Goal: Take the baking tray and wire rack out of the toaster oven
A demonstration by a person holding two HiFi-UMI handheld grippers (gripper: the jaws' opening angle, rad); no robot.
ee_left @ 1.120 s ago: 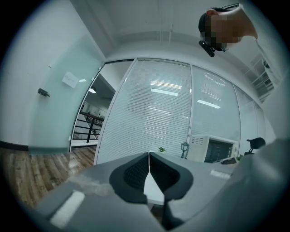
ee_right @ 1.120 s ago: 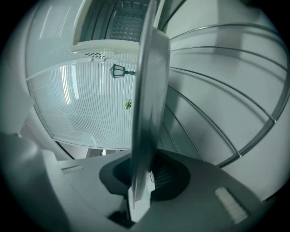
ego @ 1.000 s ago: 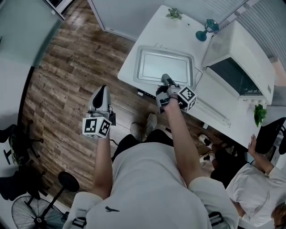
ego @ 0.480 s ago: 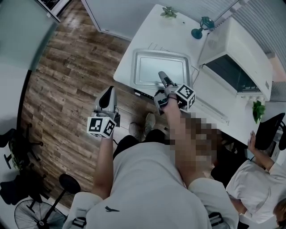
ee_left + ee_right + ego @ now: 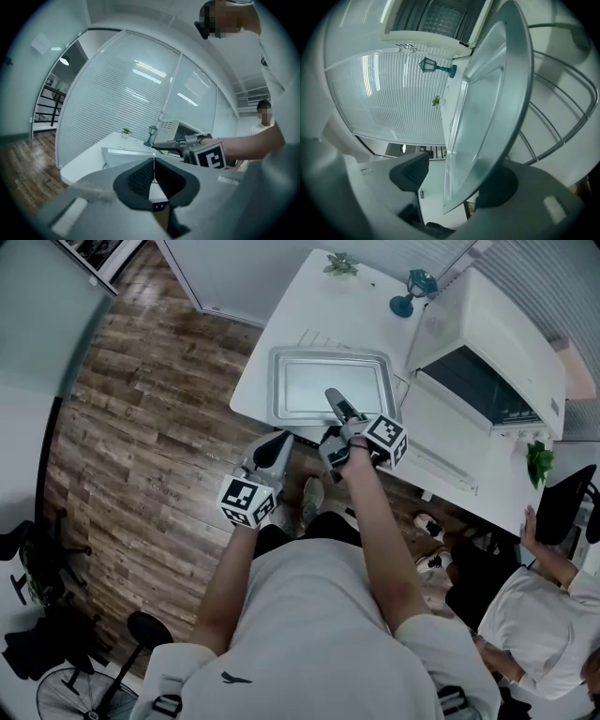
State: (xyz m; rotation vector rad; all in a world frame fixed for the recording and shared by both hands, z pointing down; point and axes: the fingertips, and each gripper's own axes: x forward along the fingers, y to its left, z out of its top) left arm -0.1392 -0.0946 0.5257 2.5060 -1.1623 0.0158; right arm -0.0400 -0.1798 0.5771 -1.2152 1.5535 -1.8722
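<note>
The silver baking tray (image 5: 330,382) lies flat on the white table (image 5: 281,334), resting on the wire rack (image 5: 562,112), whose wires show past its edge. My right gripper (image 5: 334,401) is at the tray's near rim. Its jaws have just been opening and now stand wide, with the tray's rim (image 5: 487,117) between them and no pad pressing on it. My left gripper (image 5: 278,442) hovers off the table's near edge, over the floor, shut with nothing in it (image 5: 153,174). The toaster oven (image 5: 492,343) stands to the right with its door (image 5: 441,432) folded down.
A teal lamp (image 5: 411,292) and a small plant (image 5: 339,263) stand at the table's far side. Another plant (image 5: 540,463) sits by the oven. A seated person (image 5: 544,634) is at the lower right. Wooden floor (image 5: 141,427) lies to the left.
My left gripper has swung right and forward toward the table's near edge, closer to the right gripper. The right gripper stays at the tray's near rim, and the tray has not moved.
</note>
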